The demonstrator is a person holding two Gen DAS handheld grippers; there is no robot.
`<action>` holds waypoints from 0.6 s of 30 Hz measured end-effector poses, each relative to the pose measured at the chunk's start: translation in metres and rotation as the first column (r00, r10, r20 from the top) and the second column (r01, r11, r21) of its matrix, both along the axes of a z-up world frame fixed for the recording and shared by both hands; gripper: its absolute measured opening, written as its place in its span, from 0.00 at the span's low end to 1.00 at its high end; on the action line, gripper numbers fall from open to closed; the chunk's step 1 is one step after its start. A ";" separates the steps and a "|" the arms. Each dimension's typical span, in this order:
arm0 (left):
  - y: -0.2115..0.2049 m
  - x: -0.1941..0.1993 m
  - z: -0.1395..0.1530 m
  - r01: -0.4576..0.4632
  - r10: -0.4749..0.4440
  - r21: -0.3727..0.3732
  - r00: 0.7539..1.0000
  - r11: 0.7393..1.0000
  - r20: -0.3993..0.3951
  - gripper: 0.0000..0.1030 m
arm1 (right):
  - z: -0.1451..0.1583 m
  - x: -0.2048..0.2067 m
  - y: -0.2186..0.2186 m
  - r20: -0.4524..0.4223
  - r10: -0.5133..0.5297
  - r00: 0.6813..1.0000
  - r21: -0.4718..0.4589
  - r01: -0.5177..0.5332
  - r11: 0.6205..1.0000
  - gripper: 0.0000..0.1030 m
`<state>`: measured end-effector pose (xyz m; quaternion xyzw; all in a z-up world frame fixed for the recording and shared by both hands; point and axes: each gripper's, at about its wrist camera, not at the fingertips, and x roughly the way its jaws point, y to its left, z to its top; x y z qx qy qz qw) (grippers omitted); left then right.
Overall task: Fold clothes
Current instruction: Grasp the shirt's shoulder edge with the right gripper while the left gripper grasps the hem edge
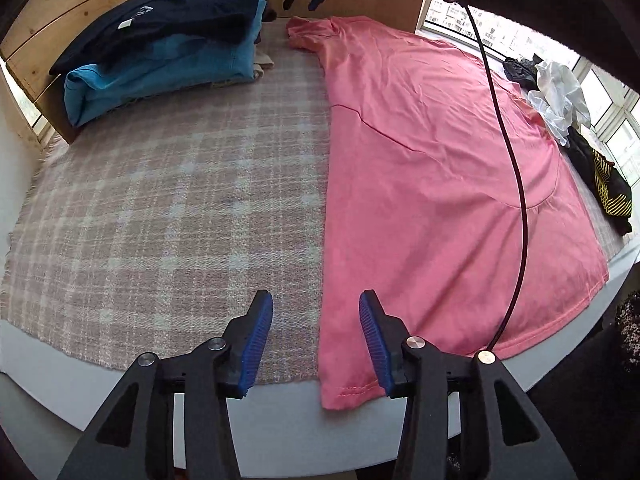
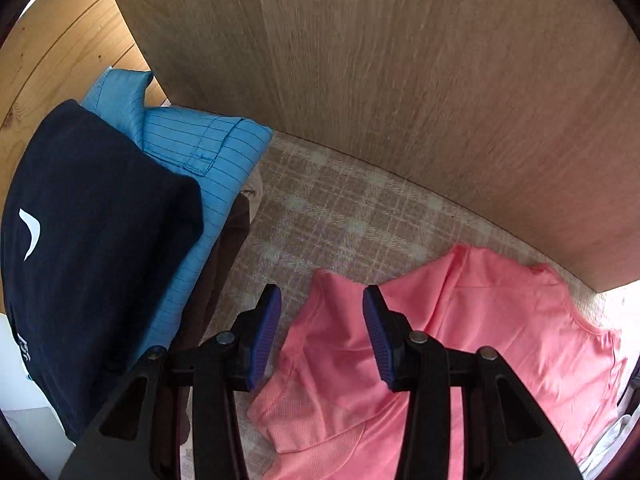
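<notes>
While the pink T-shirt (image 1: pixel 432 168) lies spread lengthwise on the checked blanket (image 1: pixel 168 208) that covers the desk (image 1: pixel 280 412), with its left long edge already running straight as if turned in, both tools are seen with their jaws set wide and nothing between them. The left tool (image 1: pixel 316 340) hovers over the hem corner at the near edge of the desk, one blue pad on each side of the shirt's edge line. The right tool (image 2: pixel 322 336) hangs above the sleeve and shoulder at the far end, close to the wooden panel (image 2: pixel 400 80).

A lengthwise fold is judged to be the step in hand, though whether this edge is about to be gripped or has just been laid down cannot be settled from the scene. If a grip is to be taken, both layers at the hem corner should be caught together, well inside the stitching, so that the thin jersey is not slipped out. The sleeve end should be pinched at a matching depth, and the two ends carried at the same height and pace, so that the crease is kept parallel to the shirt's side. The black cable (image 1: pixel 516 184) draped across the shirt should be kept from dragging the cloth. The folded stack (image 1: pixel 168 44) of navy and blue garments to the left should be left undisturbed, as should the unfolded heap (image 1: pixel 560 96) by the window.
</notes>
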<state>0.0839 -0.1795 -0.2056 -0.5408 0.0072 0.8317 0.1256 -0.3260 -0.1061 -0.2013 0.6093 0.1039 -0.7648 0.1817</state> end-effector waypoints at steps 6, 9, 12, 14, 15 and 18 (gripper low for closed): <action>-0.005 -0.006 -0.004 0.030 -0.031 0.016 0.999 0.999 0.011 0.42 | -0.021 -0.004 -0.012 0.024 0.047 0.999 0.102 -0.049 0.994 0.41; -0.011 -0.005 -0.002 0.012 -0.012 0.023 1.000 1.000 0.012 0.42 | -0.033 0.000 -0.015 0.034 0.085 0.996 0.141 -0.089 0.986 0.41; -0.020 -0.001 0.001 -0.021 0.020 0.025 1.000 0.999 0.019 0.42 | -0.036 0.005 -0.013 0.027 0.129 0.991 0.149 -0.132 0.980 0.40; -0.025 0.002 0.002 -0.035 0.034 0.038 0.999 0.999 0.026 0.44 | -0.034 0.009 -0.011 0.034 0.155 0.987 0.145 -0.159 0.977 0.24; -0.024 0.002 0.001 -0.030 0.029 0.042 0.999 0.999 0.030 0.46 | -0.033 0.010 -0.009 0.032 0.161 0.986 0.151 -0.164 0.975 0.17; -0.022 0.004 -0.001 -0.015 0.013 0.053 0.999 0.998 0.044 0.46 | -0.024 0.013 -0.002 0.022 0.166 0.986 0.147 -0.168 0.975 0.07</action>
